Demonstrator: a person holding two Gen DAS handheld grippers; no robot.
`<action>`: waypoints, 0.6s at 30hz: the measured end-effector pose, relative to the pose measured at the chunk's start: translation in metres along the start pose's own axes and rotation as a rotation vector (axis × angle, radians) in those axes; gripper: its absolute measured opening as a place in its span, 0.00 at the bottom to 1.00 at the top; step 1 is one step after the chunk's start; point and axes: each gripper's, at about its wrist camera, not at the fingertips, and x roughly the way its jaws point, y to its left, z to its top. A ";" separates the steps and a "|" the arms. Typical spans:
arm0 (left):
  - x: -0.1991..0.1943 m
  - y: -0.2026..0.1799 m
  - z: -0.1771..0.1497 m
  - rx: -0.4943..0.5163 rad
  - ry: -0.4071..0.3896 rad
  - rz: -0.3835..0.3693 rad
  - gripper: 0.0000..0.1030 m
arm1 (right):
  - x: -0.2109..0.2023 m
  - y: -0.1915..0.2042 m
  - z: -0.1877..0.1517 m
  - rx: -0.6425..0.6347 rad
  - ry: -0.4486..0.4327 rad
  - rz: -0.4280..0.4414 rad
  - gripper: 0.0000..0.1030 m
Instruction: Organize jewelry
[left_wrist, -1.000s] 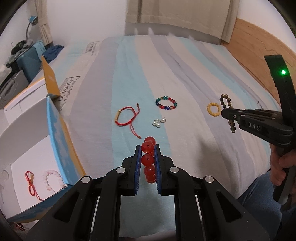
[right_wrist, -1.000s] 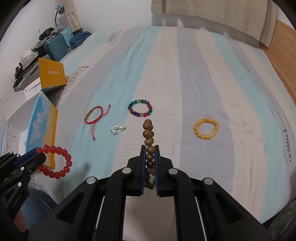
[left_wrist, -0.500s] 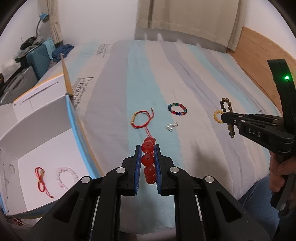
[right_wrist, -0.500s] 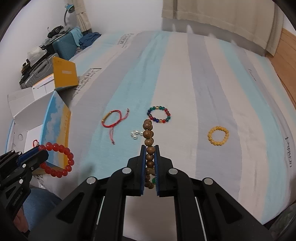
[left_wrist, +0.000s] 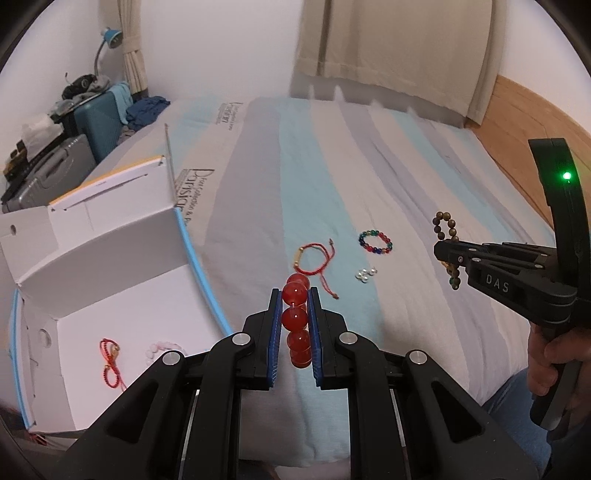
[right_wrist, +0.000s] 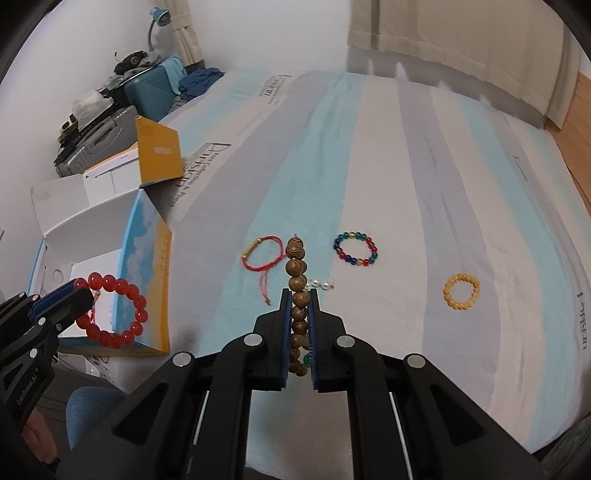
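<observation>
My left gripper (left_wrist: 294, 295) is shut on a red bead bracelet (left_wrist: 295, 317), held in the air by the open white box (left_wrist: 110, 280); both show in the right wrist view, gripper (right_wrist: 79, 295) and bracelet (right_wrist: 125, 317). My right gripper (right_wrist: 298, 295) is shut on a brown wooden bead bracelet (right_wrist: 295, 273), seen too in the left wrist view (left_wrist: 445, 229). On the striped bedspread lie a red cord bracelet (right_wrist: 258, 254), pearl earrings (right_wrist: 321, 284), a multicoloured bead bracelet (right_wrist: 356, 249) and a yellow bead bracelet (right_wrist: 461, 291).
Inside the box lie a red cord bracelet (left_wrist: 110, 358) and a pale pink bead bracelet (left_wrist: 162, 349). A yellow box flap (right_wrist: 159, 155) stands behind. Suitcases (right_wrist: 147, 88) and clutter stand at the far left. A wooden headboard (left_wrist: 524, 122) lies at the right.
Both grippers have swung left toward the box with their bracelets still held. The box interior now fills more of the left wrist view.
</observation>
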 end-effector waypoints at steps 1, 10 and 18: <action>-0.002 0.003 0.000 -0.005 -0.001 0.002 0.12 | 0.000 0.003 0.001 -0.004 0.000 0.002 0.07; -0.019 0.026 0.004 -0.036 -0.026 0.022 0.12 | -0.001 0.031 0.009 -0.032 -0.005 0.037 0.07; -0.033 0.049 0.004 -0.065 -0.038 0.042 0.12 | -0.004 0.061 0.015 -0.069 -0.011 0.062 0.07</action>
